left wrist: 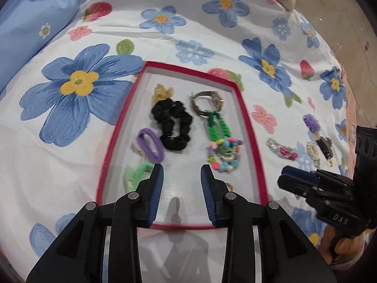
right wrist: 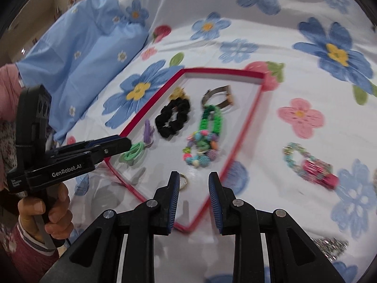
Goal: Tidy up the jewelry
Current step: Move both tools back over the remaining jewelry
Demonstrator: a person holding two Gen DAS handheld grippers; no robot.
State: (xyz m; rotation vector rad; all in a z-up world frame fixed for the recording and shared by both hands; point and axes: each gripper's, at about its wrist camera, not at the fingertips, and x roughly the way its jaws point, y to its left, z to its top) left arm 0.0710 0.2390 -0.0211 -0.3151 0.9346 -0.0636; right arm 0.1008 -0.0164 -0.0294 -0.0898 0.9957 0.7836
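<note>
A red-rimmed white tray (left wrist: 141, 103) (right wrist: 223, 73) lies on the flowered bedsheet. It holds a black scrunchie (left wrist: 173, 127) (right wrist: 173, 118), a purple hair tie (left wrist: 150, 146), a green chain (left wrist: 218, 125), a colourful bead bracelet (left wrist: 223, 153) (right wrist: 200, 151), a metal watch (left wrist: 207, 101), a green hair tie (right wrist: 132, 153) and a small gold ring (right wrist: 183, 180). My left gripper (left wrist: 182, 168) (right wrist: 117, 142) hangs open over the tray's near end, nothing between its pads. My right gripper (right wrist: 194, 175) (left wrist: 297, 176) is open and empty above the tray's near right corner, beside the ring.
Loose on the sheet right of the tray lie a pink clip with a beaded bracelet (left wrist: 282, 151) (right wrist: 313, 165), a purple tufted clip (left wrist: 312, 122), a pearl clip (left wrist: 313, 153) and a silver sparkly piece (right wrist: 332, 245). A blue pillow (left wrist: 30, 23) (right wrist: 82, 54) sits at the left.
</note>
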